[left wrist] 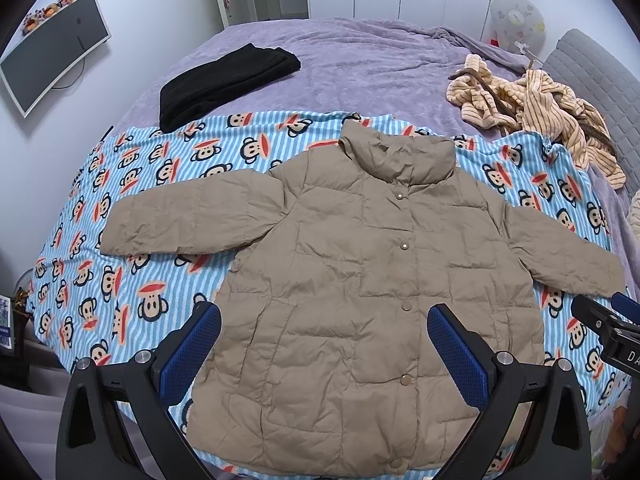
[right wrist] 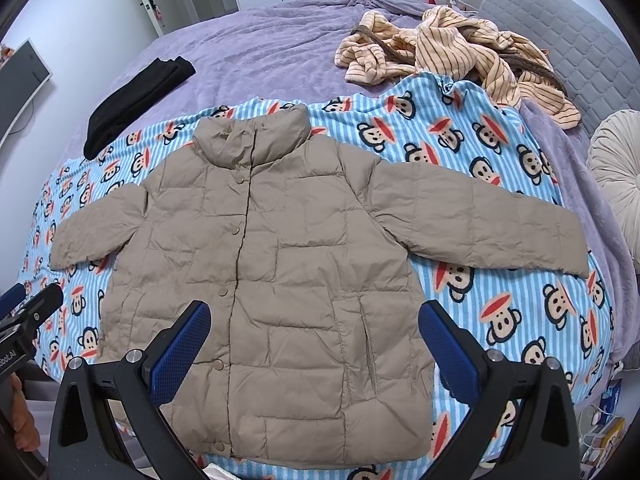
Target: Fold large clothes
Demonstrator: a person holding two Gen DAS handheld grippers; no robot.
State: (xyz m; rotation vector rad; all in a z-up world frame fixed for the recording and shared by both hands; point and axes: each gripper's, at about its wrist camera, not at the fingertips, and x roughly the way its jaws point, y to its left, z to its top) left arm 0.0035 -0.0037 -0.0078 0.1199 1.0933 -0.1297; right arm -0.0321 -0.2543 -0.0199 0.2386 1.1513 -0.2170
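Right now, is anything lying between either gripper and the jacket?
Nothing visible. The jacket lies spread flat on the monkey blanket, and both the left gripper and right gripper hang open above its lower half. The black garment and striped robe lie farther up the bed, apart from it.

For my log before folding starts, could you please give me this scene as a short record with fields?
jacket: tan, flat, snapped shut, both sleeves spread out
under it: monkey blanket on purple bed
other clothes: black garment folded, striped garment crumpled
left gripper: open, holds nothing
right gripper: open, holds nothing
folding: not yet begun
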